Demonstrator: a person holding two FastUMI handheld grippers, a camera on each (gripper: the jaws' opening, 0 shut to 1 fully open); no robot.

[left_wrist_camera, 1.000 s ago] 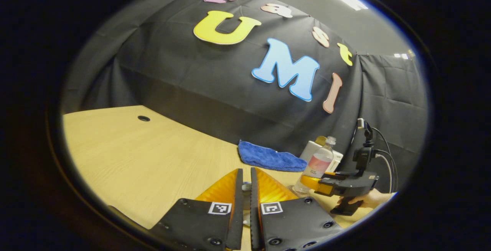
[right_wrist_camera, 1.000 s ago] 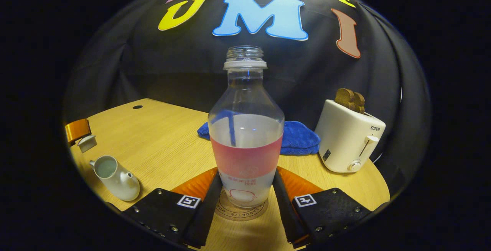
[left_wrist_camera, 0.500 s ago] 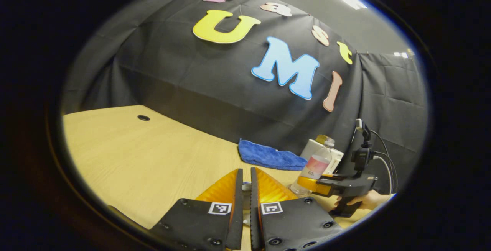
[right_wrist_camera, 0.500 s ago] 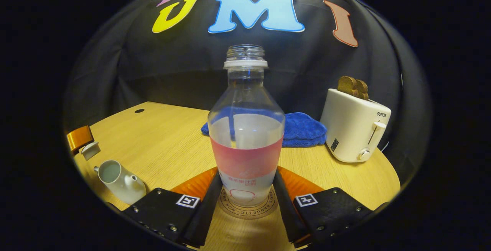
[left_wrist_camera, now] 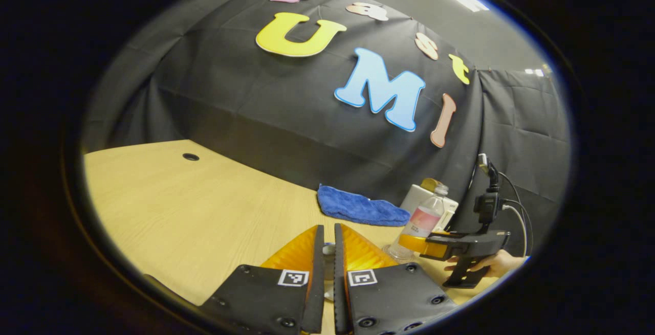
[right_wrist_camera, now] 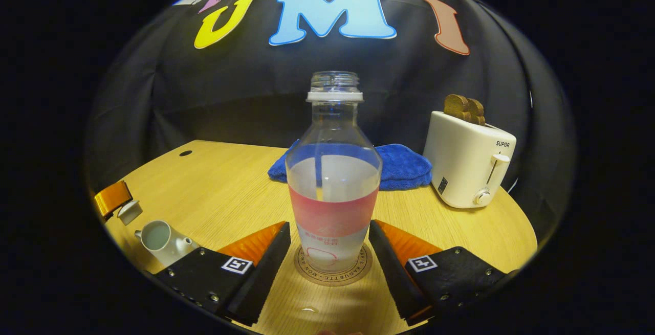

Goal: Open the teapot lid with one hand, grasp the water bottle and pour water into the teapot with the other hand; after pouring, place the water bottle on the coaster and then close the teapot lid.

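Around the bottle (right_wrist_camera: pixel 333 192), right claw (right_wrist_camera: pixel 331 253) spread.

In the right gripper view, the right gripper (right_wrist_camera: pixel 330 253) now has its fingers spread clear of the water bottle (right_wrist_camera: pixel 333 192), with a gap on each side where they pressed its lower body a second ago. The bottle stands upright on the coaster (right_wrist_camera: pixel 332 273), a little higher in the frame than before. The teapot (right_wrist_camera: pixel 164 240) sits lower at lower left, closer to the left finger.
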